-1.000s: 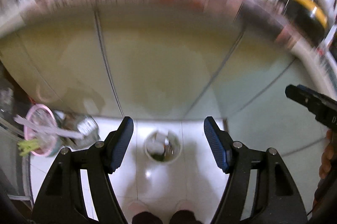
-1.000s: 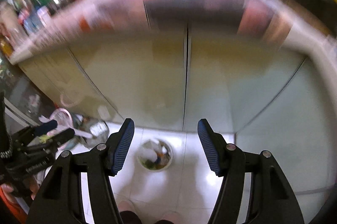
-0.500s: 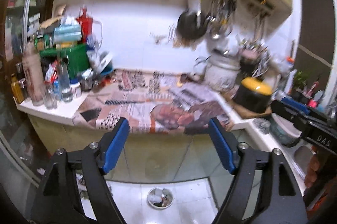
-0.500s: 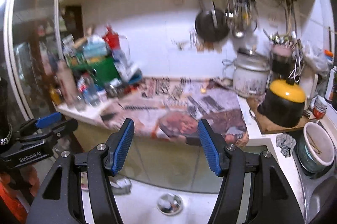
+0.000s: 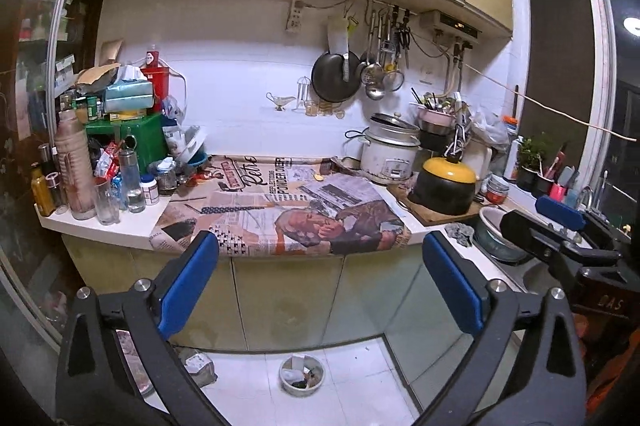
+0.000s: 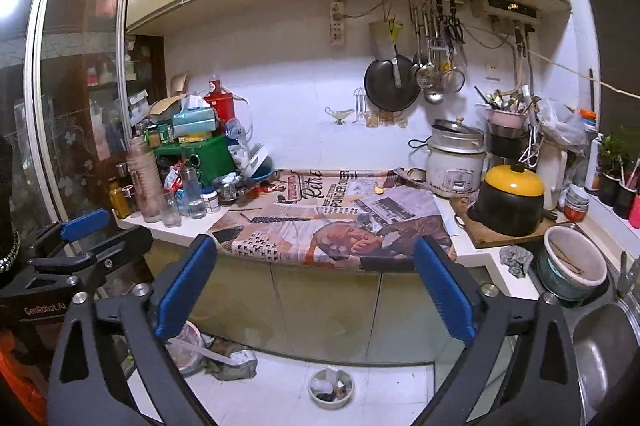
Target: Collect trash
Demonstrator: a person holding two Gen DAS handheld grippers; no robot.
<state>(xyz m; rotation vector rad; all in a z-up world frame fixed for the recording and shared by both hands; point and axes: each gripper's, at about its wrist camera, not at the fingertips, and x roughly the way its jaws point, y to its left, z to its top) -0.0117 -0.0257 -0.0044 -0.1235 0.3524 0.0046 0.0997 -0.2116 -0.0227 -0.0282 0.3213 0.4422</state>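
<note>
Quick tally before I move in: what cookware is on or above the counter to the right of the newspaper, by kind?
Rice cooker: 1
Black pot with yellow lid: 1
Black pan hanging on the wall: 1
Pink bowl holding utensils: 1
Total: 4
Both grippers, left and right, are open and empty.

The contents of the small bowl [image 5: 301,380] on the floor are too small to be identified in either wrist view. The heap of rubbish [image 6: 224,360] beside the cabinet base is partly covered by the right gripper's left finger [image 6: 182,292]. The sink [image 6: 604,346] is cut off by the picture's edge. The labels on the crowded bottles [image 5: 132,177] cannot be read. Shelves behind the glass door [image 6: 76,97] are obscured by reflections.
</note>
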